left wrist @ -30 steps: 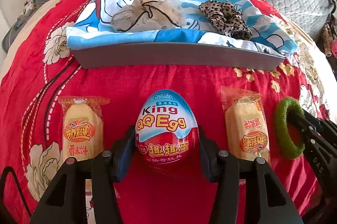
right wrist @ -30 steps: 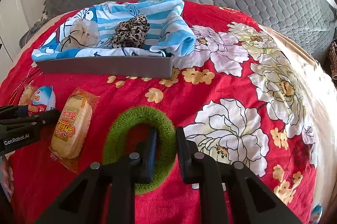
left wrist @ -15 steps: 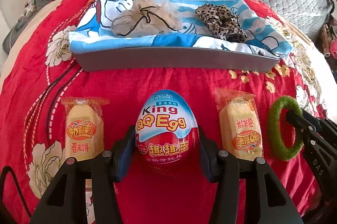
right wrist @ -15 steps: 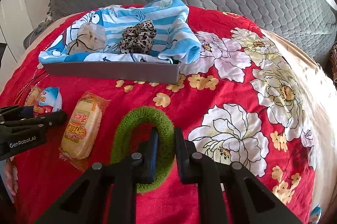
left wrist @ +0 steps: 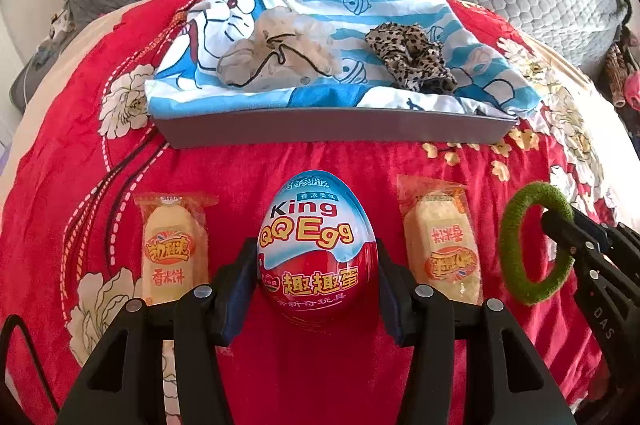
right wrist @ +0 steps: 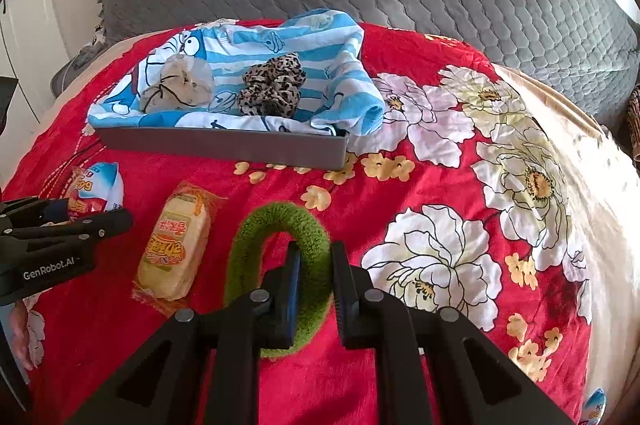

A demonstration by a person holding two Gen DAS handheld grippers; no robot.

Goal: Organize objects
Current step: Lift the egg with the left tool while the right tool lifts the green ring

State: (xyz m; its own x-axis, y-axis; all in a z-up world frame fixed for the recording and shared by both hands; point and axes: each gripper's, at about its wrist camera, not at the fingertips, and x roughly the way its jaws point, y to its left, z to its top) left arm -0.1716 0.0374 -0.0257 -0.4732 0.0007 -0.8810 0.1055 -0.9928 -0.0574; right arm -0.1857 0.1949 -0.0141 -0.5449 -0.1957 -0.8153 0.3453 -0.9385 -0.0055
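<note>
The egg [left wrist: 318, 253] wears glossy, smooth foil; both wafer packets [left wrist: 174, 249] [left wrist: 442, 245] are shiny plastic film. The green hair band [right wrist: 280, 265] looks fuzzy terry cloth, the red blanket [left wrist: 280, 161] soft plush, the tray [left wrist: 332, 127] matt grey.

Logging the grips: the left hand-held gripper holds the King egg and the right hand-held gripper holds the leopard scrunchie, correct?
Not quite. The right hand-held gripper is shut on the green scrunchie, as the right wrist view shows. The leopard scrunchie lies in the tray.

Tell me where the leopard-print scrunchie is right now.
The leopard-print scrunchie lies in the gray tray on the blue cartoon cloth, right of the beige scrunchie, in both wrist views.
</note>
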